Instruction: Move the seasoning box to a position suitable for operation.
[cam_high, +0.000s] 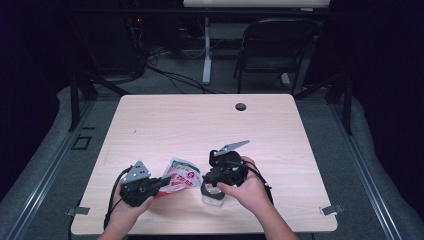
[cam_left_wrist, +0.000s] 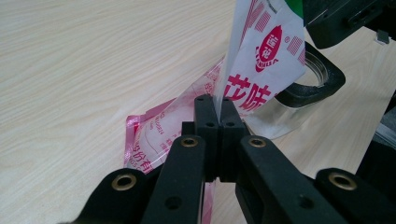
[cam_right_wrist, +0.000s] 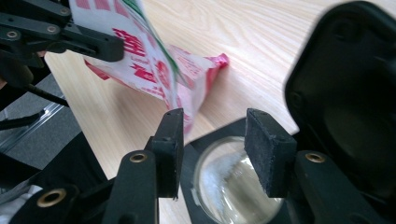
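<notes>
On my left, the left gripper (cam_high: 159, 183) has its fingers clenched on the edge of a red-and-white sachet (cam_high: 181, 176), which I can see pinched flat between the pads in the left gripper view. The sachet (cam_left_wrist: 261, 70) stands up from that pinch while its lower end drags on the worktop (cam_high: 200, 125), near the front edge. It looks light, thin and floppy, a slick film that will crease and slide rather than hold shape, so I judge the flat sealed edge is the right place to grip it, not the loose belly.

Just to the right of it sits a clear jar (cam_high: 212, 194) with a black rim, its mouth open upward; the sachet's upper corner leans toward it. The jar (cam_right_wrist: 233, 186) seems rigid and smooth, likely to skid if nudged.

Farther right, the right gripper (cam_high: 212, 177) hovers over the jar, its fingers (cam_right_wrist: 268, 154) released and spread, holding nothing, one either side of the rim.
</notes>
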